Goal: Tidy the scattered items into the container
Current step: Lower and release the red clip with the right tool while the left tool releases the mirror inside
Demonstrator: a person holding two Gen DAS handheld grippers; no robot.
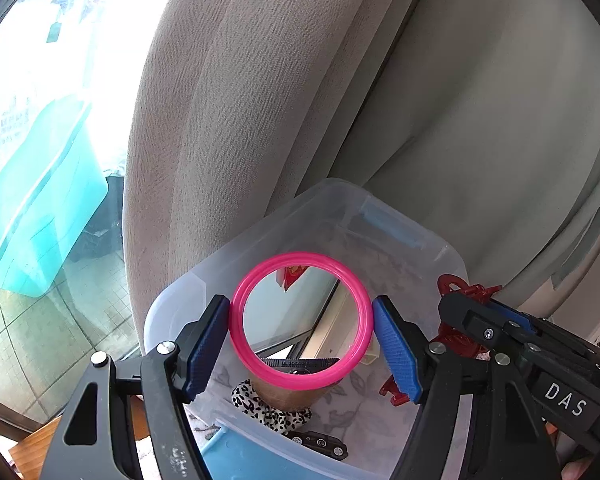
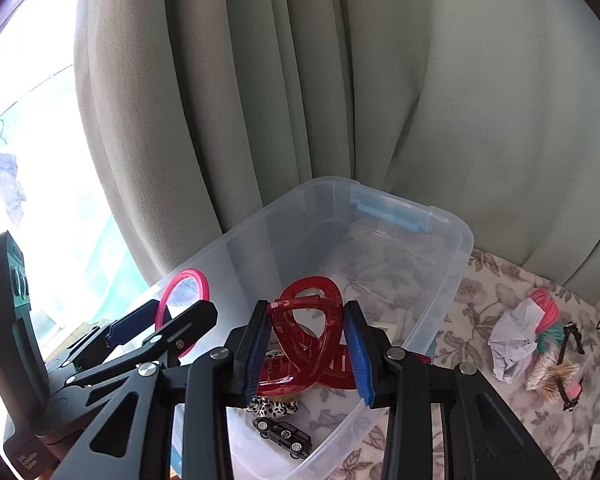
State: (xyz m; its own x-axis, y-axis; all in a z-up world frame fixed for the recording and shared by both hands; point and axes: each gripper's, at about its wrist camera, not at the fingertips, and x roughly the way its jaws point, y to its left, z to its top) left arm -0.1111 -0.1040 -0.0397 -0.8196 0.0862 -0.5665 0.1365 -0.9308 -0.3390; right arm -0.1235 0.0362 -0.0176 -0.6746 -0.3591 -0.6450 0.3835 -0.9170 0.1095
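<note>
A clear plastic bin stands against grey curtains. My left gripper is shut on a round pink-rimmed mirror and holds it above the bin; it also shows at the left of the right wrist view. My right gripper is shut on a red translucent hair claw above the bin; the claw shows beside the left gripper. Inside the bin lie a leopard-print scrunchie, a black toy car and a brown item partly hidden.
On the floral tablecloth right of the bin lie crumpled white paper, pink and teal bands, a black clip and a brush. A window is at the left. A blue lid lies below the bin.
</note>
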